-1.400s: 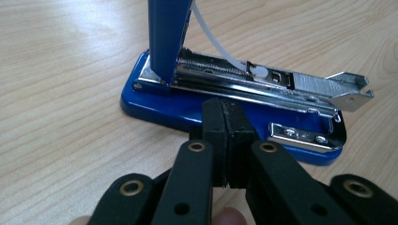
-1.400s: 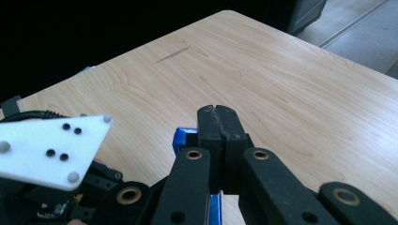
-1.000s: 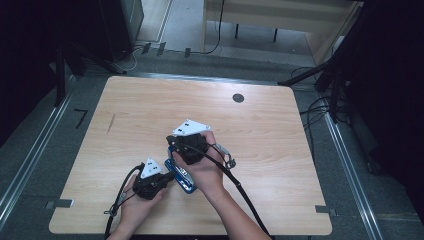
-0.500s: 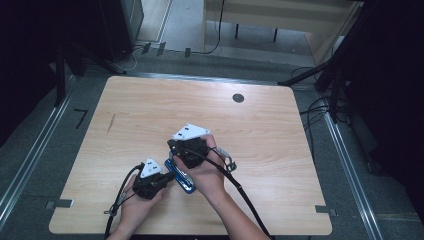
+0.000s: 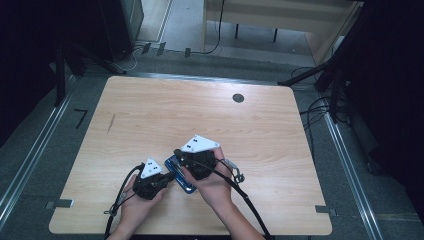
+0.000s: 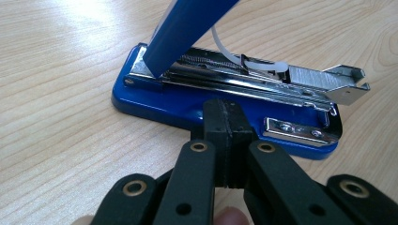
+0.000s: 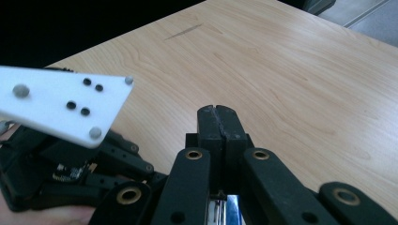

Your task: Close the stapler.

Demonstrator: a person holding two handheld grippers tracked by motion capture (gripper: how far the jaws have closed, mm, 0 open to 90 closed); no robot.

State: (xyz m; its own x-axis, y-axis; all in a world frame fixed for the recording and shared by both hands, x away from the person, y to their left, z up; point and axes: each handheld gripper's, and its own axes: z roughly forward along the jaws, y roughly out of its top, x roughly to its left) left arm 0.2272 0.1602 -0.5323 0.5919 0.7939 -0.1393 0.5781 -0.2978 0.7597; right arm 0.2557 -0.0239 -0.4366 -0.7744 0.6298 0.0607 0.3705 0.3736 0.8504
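Blue stapler lies on wooden table, lower centre of high view, between both hands. Blue lid raised, metal staple channel exposed. Left gripper: jaws clenched, nothing between them, tips at or just beside stapler base; contact unclear. Right gripper: jaws pressed together, empty; sliver of stapler visible below them, bottom edge of right gripper view.

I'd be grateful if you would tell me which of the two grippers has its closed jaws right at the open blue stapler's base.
The left gripper: its shut jaws meet the stapler base's near edge. The right gripper points across the table.
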